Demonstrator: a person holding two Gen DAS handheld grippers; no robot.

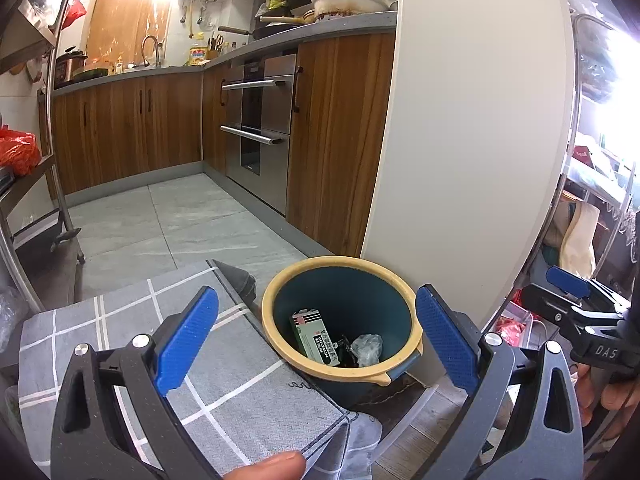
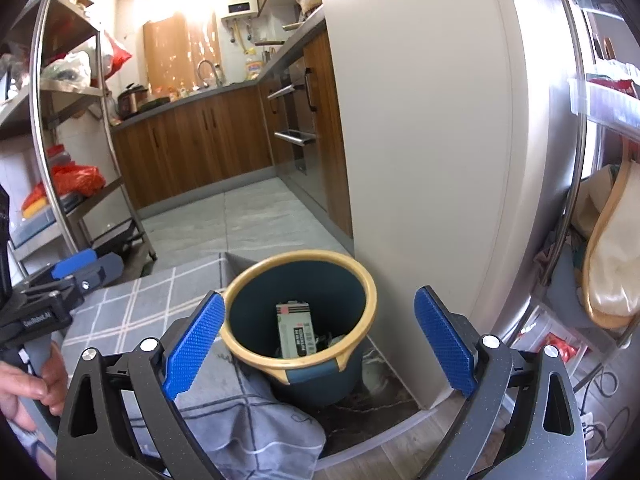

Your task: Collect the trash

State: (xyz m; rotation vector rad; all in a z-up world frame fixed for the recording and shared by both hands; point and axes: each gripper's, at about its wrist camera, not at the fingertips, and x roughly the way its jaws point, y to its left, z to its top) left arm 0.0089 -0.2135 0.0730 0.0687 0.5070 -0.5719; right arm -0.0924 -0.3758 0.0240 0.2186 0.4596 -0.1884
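I see the dark teal bin (image 1: 342, 320) with its yellow rim on the floor against the white cabinet (image 1: 472, 120), holding a green carton (image 1: 316, 338) and crumpled wrapper (image 1: 366, 348). My left gripper (image 1: 316, 340) and right gripper (image 2: 316, 344) both gape wide, empty.

Bin (image 1: 400, 292): smooth plastic, matt dark-blue wall, yellow rim. Inside, printed paper box (image 1: 316, 338), crumpled glossy plastic wrap (image 1: 366, 348). Checked grey cloth (image 1: 224, 380): soft woven. Claw pads (image 2: 196, 340): blue, rough dotted texture. Cabinets (image 1: 132, 128): wood grain. Oven (image 1: 260, 120): brushed metal. Floor (image 1: 168, 224): matt grey tile.
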